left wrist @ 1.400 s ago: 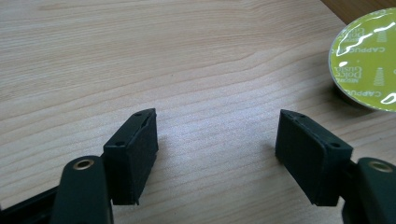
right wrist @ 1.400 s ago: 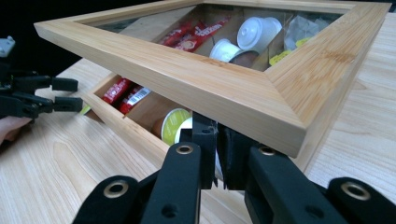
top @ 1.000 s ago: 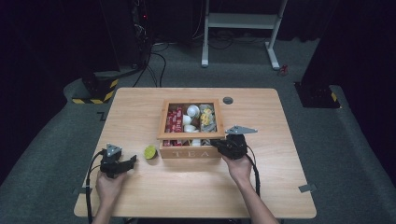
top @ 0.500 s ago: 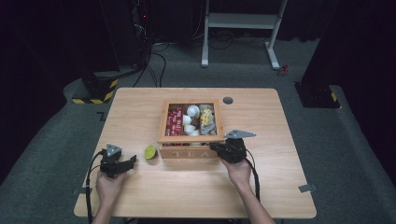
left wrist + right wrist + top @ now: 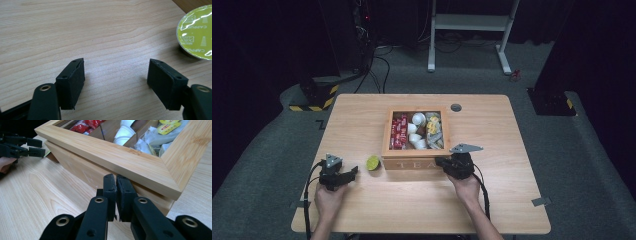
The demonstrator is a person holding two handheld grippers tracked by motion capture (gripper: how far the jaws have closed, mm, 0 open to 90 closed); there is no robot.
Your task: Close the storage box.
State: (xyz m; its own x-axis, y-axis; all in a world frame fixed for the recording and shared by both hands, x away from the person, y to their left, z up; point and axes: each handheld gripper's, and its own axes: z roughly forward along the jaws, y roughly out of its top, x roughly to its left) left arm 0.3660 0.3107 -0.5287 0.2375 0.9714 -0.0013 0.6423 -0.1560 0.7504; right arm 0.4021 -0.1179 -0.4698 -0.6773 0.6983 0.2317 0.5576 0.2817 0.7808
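Lower left of the high view: left tool resting on the light wooden tabletop, jaws spread wide, empty. Just right of it, round green foil-topped coffee capsule, apart from the jaws. Centre: open bamboo tea box with sachets and white pods. Against its lower right corner, right tool, jaws pressed together, gripping nothing.
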